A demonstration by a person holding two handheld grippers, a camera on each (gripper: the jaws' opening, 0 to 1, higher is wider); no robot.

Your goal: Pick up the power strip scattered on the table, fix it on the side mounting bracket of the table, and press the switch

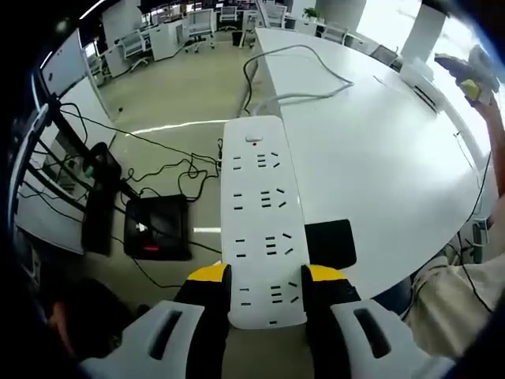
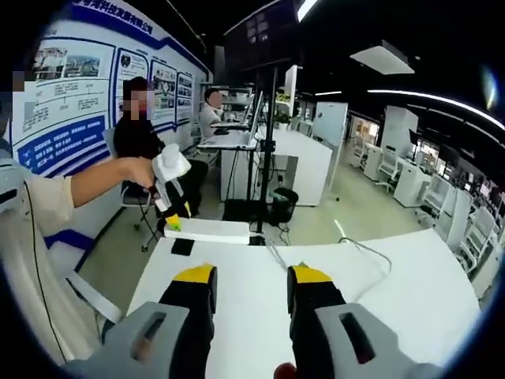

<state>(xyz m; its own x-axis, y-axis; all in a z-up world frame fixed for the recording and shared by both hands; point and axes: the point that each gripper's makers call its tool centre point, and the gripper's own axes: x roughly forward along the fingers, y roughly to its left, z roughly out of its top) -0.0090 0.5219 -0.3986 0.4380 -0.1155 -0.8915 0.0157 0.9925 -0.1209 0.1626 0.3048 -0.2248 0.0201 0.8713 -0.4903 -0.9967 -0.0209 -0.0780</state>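
The power strip (image 1: 263, 221) is a long, flat, rigid bar of smooth white plastic with rounded corners. Its top face carries four groups of dark socket slots in a row, with a small switch (image 1: 253, 140) near the far end. The left gripper (image 1: 268, 278) is clamped on the strip's near end, its yellow-tipped black jaws pressing against both long sides. The strip is held in the air, over the edge of the white tabletop (image 1: 379, 150) and the floor (image 1: 177, 95) beside it. A white cable (image 1: 304, 75) lies in loose curves across the matte tabletop. A flat black rectangular pad (image 1: 333, 242) lies on the tabletop just beside the strip. In the right gripper view, the strip (image 2: 207, 230) appears as a thin white slab held by the left gripper (image 2: 172, 223) above the tabletop's far edge. The right gripper (image 2: 251, 282) has its jaws apart, with nothing between them, above the tabletop (image 2: 410, 284). Black cables (image 1: 170, 170) trail over the floor.
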